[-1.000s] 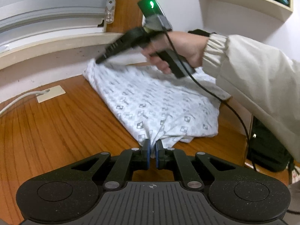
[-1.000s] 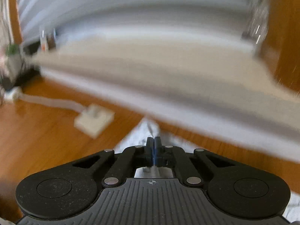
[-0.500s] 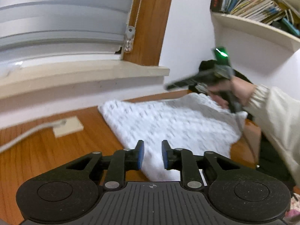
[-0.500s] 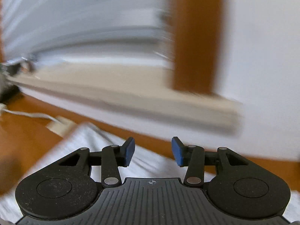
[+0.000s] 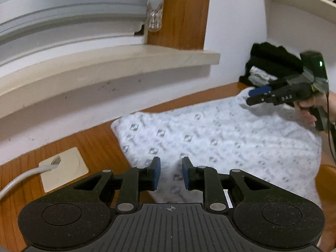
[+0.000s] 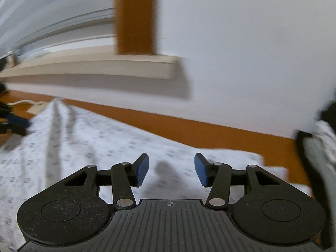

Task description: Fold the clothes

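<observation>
A white garment with a small grey printed pattern [image 5: 210, 138] lies folded flat on the wooden table [image 5: 92, 145]. My left gripper [image 5: 171, 173] hovers open over its near edge, nothing between the blue pads. In the left wrist view the right gripper [image 5: 255, 96] is held by a hand at the cloth's far right corner. The right wrist view shows the right gripper [image 6: 171, 171] open just above the same garment [image 6: 94, 138], its pads empty. A long crease runs down the cloth on the left there.
A pale window sill [image 5: 105, 63] and white wall run behind the table. A beige socket plate with a white cable [image 5: 63, 168] sits left of the garment. A pile of dark and patterned clothes [image 5: 271, 67] lies at the far right by the wall.
Both grippers were shut on the garment a second ago and have let it go. The cloth now lies flat, and the right gripper has swung to its far right corner.
</observation>
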A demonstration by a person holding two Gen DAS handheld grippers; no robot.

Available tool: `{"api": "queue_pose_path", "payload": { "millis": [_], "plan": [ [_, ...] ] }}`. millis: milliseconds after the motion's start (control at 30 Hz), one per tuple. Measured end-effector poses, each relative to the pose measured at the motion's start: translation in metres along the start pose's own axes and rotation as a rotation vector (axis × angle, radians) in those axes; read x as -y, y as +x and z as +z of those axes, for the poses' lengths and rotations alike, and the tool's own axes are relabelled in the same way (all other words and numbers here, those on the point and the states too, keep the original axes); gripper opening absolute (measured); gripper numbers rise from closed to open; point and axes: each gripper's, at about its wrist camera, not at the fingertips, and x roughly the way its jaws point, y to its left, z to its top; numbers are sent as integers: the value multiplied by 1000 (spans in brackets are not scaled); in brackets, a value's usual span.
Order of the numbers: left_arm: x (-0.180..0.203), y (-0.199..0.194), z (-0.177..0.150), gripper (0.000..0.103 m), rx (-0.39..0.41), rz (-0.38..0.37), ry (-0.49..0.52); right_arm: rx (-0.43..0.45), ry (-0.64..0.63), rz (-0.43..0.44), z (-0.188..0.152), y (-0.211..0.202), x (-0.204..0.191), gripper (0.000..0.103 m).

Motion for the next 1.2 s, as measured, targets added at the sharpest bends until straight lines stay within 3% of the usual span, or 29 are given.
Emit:
{"api": "queue_pose_path", "payload": {
  "millis": [267,333,367,400,533,600,667,767,867,1000,1067,1200],
  "plan": [
    [-7,3,-7,25,-8,-28,8,-29,-106,156,18,41,-47,50],
    [-7,3,-8,25,-7,-31,13,-35,-119,182,21,49,-55,46],
    [-7,2,-8,25,-6,-32,15,-34,-106,181,22,50,-54,32],
    [-7,2,-8,25,-5,-33,17,-31,-99,178,22,49,-53,4],
    [-6,2,-8,25,-7,-32,21,74,-101,59,30,33,-48,2],
    [-7,2,-8,25,-7,-31,22,125,-52,16,36,26,-40,3],
    [-8,2,-8,25,-7,-35,17,87,-63,51,37,27,-39,9],
    [-9,2,-8,25,-6,-35,16,93,-69,-19,34,9,-29,47],
    [-8,2,-8,25,-6,-33,18,112,36,-135,24,-19,8,49],
    [-7,3,-8,26,-6,-29,22,72,194,-284,-10,-46,64,50],
    [-8,3,-8,26,-6,-30,21,62,246,-279,-27,-52,80,50],
    [-9,3,-8,26,-6,-31,20,88,251,-234,-36,-52,74,50]
  ]
}}
